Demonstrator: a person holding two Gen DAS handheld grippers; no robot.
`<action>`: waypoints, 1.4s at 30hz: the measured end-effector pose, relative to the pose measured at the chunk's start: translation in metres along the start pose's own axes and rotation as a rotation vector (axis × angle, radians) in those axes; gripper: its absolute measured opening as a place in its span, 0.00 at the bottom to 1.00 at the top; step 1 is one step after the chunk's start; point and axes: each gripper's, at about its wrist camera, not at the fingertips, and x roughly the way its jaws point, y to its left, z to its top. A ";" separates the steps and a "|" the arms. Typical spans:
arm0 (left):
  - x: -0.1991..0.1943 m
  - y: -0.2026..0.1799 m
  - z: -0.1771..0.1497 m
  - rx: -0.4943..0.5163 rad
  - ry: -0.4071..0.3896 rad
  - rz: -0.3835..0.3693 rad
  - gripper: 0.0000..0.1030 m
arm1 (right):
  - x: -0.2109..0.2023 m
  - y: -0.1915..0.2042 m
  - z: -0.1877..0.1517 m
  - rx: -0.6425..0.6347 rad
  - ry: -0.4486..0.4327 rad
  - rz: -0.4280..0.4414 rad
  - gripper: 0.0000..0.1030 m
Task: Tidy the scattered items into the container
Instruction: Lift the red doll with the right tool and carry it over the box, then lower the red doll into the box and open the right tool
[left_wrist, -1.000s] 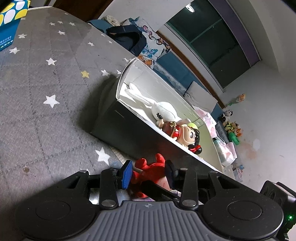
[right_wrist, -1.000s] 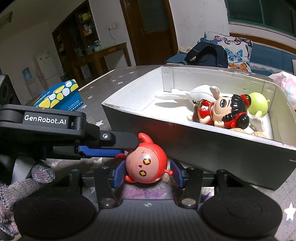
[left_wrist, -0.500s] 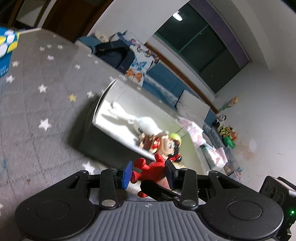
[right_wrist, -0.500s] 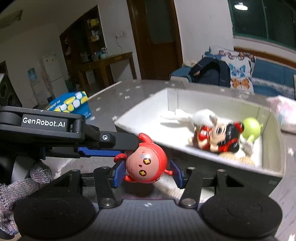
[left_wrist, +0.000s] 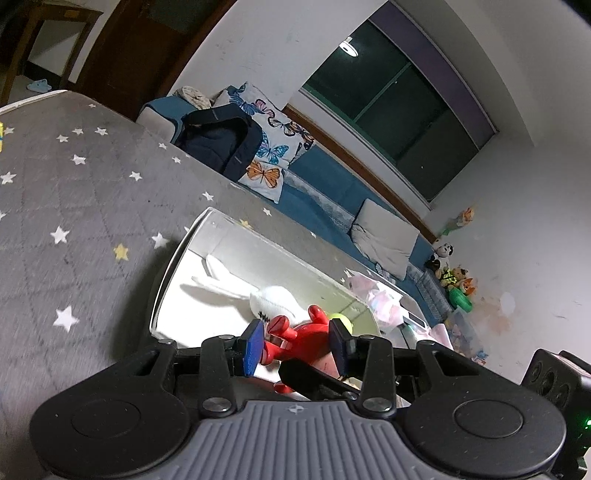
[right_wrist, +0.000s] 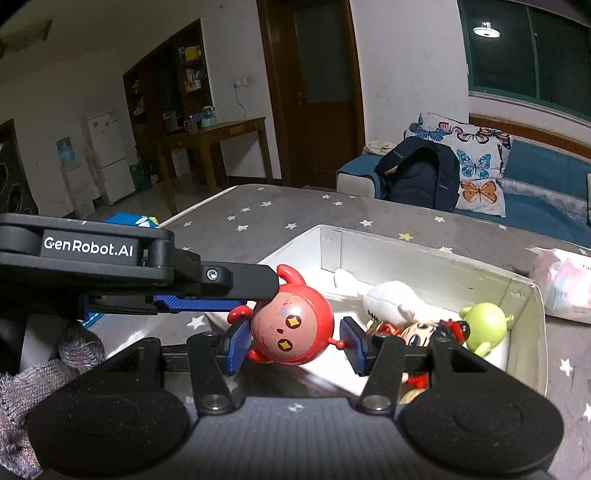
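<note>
Red little figure (right_wrist: 291, 328) with the round head and star eyes is what we've got right now, and both grippers are in on it. Our left gripper (left_wrist: 297, 345) has its blue pads (left_wrist: 254, 345) pinched on the toy's body, as far as the left wrist view shows; from that side we see the toy's red limbs (left_wrist: 295, 341) sticking up between the fingers. In the right wrist view the left gripper comes in from the left, its finger (right_wrist: 236, 282) lying across the top of the toy's head. Our right gripper (right_wrist: 293, 349) sits around the head: the left pad (right_wrist: 236, 345) looks like it's touching, while the right pad (right_wrist: 354, 347) has a small gap beside the toy's ear nub, so it's slightly parted rather than clamped.

We're holding the toy up over the near edge of the white box (right_wrist: 417, 258), which sits on the grey star-print table (right_wrist: 258, 218). Already in the box: a white plush (right_wrist: 391, 301), a doll with black hair and red buns (right_wrist: 428, 330), and a green round toy (right_wrist: 484, 325) at the right end. A pink-and-white packet (right_wrist: 565, 280) lies on the table just past the box's right wall. Behind the table there's a blue sofa with butterfly cushions (right_wrist: 476, 166) and a dark backpack (right_wrist: 417, 177).
</note>
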 end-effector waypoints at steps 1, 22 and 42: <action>0.003 0.000 0.002 0.001 0.000 0.003 0.40 | 0.003 -0.002 0.002 0.002 0.002 0.001 0.52; 0.045 0.014 0.016 -0.018 0.033 0.051 0.40 | 0.050 -0.031 0.011 0.035 0.062 0.014 0.52; 0.072 0.021 0.012 -0.004 0.098 0.081 0.39 | 0.076 -0.038 0.012 0.040 0.129 0.015 0.40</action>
